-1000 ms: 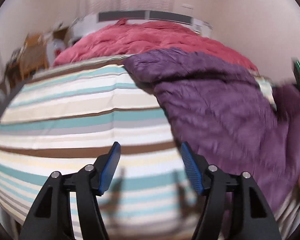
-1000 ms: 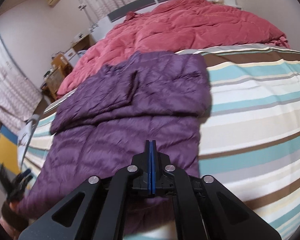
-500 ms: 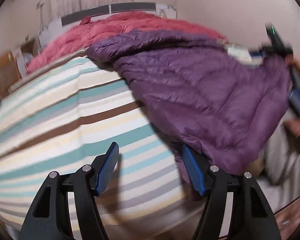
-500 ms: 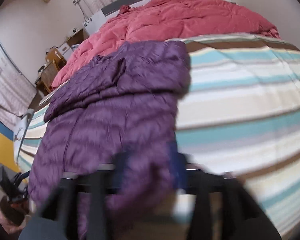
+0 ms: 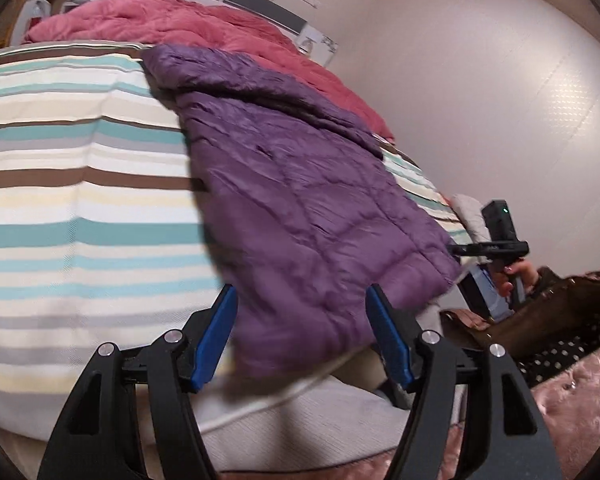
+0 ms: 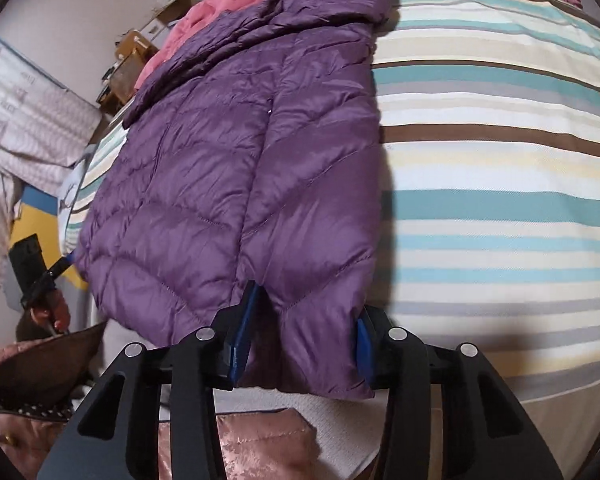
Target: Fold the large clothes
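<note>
— Any writing showing?
— None readable. The quilted purple jacket (image 6: 236, 168) is lying on the striped bedspread (image 6: 500, 184) (hem overhanging).
— Claws?
— The right gripper (image 6: 302, 332) is closing around the hem; the left gripper (image 5: 302, 332) is gaping, holding nothing.

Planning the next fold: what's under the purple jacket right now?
The purple jacket lies on the striped bedcover, its hem hanging past the bed edge. Its collar end reaches the red quilt. Anything directly beneath the jacket is covered.
</note>
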